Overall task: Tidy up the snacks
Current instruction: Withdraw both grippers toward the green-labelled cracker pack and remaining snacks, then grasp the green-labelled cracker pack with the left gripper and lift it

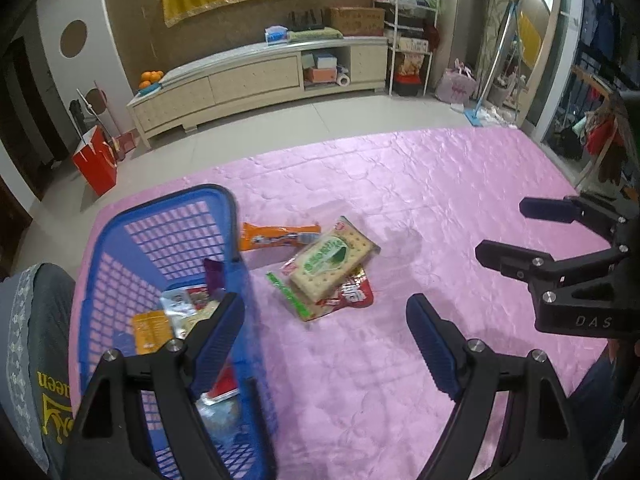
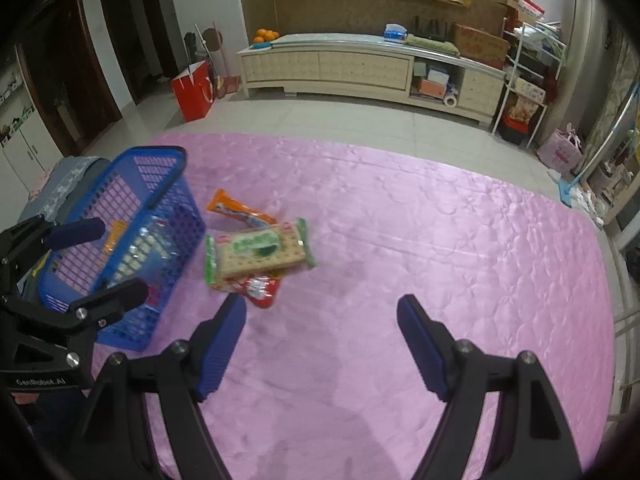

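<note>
Ahead and left of the left gripper [image 1: 326, 320], a blue basket [image 1: 224, 208] holds several packets; only this view shows inside. Beyond both grippers, an orange packet [image 1: 276, 237] and cracker pack [image 1: 334, 260] lie on the pink cloth [image 1: 420, 184]. The right gripper [image 2: 322, 320] tilts downward; both are wide, empty.

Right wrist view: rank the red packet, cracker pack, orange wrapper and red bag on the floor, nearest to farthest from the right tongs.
1. Red packet, just beyond the left finger, under the crackers.
2. Cracker pack, lying on top of it.
3. Orange wrapper, behind, near the basket.
4. Red bag, on the floor beyond the pink cover.
</note>
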{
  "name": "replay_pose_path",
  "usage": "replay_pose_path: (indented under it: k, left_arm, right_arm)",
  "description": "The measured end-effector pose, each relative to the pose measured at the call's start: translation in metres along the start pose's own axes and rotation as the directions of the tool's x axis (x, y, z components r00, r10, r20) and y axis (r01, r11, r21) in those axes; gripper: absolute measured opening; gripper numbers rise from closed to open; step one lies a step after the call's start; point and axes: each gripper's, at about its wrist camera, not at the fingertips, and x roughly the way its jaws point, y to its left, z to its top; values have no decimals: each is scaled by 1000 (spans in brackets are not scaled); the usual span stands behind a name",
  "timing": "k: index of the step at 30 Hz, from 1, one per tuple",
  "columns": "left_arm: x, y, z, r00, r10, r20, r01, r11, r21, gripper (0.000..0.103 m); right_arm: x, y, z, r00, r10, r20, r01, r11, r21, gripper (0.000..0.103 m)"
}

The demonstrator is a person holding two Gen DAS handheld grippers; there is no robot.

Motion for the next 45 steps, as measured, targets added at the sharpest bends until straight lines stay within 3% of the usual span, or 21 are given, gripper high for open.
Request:
replay_pose_path:
  k: [5,12,19,25,28,31,37,45]
  left_arm:
    - [30,-16,5,999,27,-33,-27,999,25,81]
    - [68,-19,12,994,52,-98,-54,998,-21,81]
    - [106,-35,29,975,142,-173,-117,982,147,81]
    - [135,-28,41,954,187,-234,-149,974,171,82]
    - [147,-33,46,951,163,-262,-109,972,207,82]
    - [163,-36,47,937,206,-283,-126,952,278,82]
    - [189,-35,52,911,245,-332,-135,937,322,82]
    - [214,-38,60,900,192,-392,-64,946,317,82]
  right_arm:
    - [21,-18,2,999,7,-33,-8,1000,-28,81]
    - [56,-28,10,996,31,-78,-38,996,-83,82]
    - [91,-31,16,993,48,-108,-66,983,-170,81]
    - [122,-37,23,989,62,-131,-87,977,-195,81]
    - [133,-38,22,987,81,-138,-110,970,-216,81]
    - [139,-40,20,986,101,-136,-130,966,-222,81]
    - [148,-46,16,981,130,-146,-157,968,-197,82]
    - [150,-57,11,972,185,-142,-207,966,-154,82]
